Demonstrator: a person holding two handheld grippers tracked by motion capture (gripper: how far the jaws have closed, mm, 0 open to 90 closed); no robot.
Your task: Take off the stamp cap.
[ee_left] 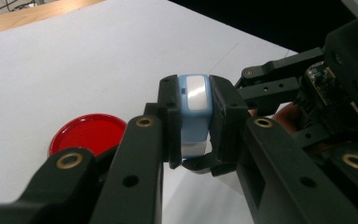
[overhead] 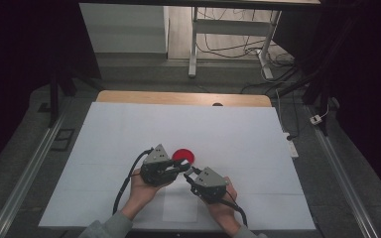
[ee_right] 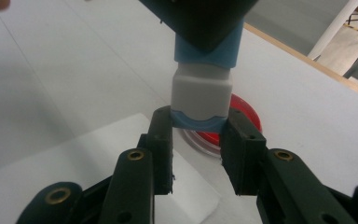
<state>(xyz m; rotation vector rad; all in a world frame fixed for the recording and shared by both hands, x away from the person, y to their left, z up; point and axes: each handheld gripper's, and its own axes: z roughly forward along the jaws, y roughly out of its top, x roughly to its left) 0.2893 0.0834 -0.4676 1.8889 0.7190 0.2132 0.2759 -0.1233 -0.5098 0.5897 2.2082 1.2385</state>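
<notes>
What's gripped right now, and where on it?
A small blue-and-white block: the left gripper clamps its blue body on two sides, the right gripper pinches its white end at the blue tip.

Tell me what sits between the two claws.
A small blue and white device, gripped by both the left claw and right claw; clearest in the two gripper views.

Small blue-and-white plastic block [ee_left: 194,100]: between the left claw [ee_left: 193,123] and the right claw [ee_right: 196,140], above the counter [overhead: 129,129].
Round red plastic lid [overhead: 183,156]: on the counter, just behind both claws.
White paper sheet [ee_right: 121,135]: flat on the counter, under the right claw.
Claws: side by side, near the counter's front edge.
</notes>
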